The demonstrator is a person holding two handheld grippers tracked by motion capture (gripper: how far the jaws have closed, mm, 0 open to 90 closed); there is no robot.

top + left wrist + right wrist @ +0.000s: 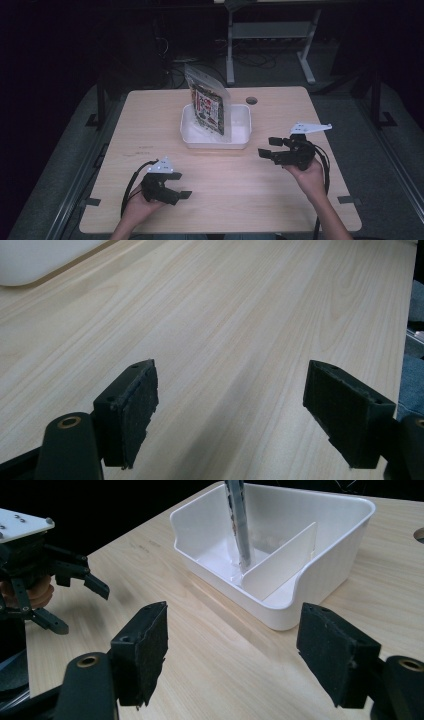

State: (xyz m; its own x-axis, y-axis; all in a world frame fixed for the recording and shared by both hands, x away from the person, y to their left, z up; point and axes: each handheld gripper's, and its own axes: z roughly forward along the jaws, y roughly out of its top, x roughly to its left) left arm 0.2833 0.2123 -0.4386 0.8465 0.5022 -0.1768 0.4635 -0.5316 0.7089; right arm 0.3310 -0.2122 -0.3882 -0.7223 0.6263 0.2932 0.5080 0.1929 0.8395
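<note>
A printed snack pouch (209, 102) stands upright and leaning in a white tray (240, 142) at the middle of the wooden table. In the right gripper view the pouch (239, 520) is seen edge-on, resting beside the divider (280, 562) of the tray (320, 580). My right gripper (268, 146) hovers to the right of the tray, pointing left toward it; its jaws (232, 655) are open with nothing between them. Near the front left of the table my left gripper (180, 185) is open and empty over bare wood (232, 410). It also appears in the right gripper view as the left gripper (75, 605).
A round cable hole (251, 100) lies behind the tray at the far edge. The tray's corner (30, 260) shows at the top left of the left gripper view. Desk legs and cables stand on the dark floor beyond the table.
</note>
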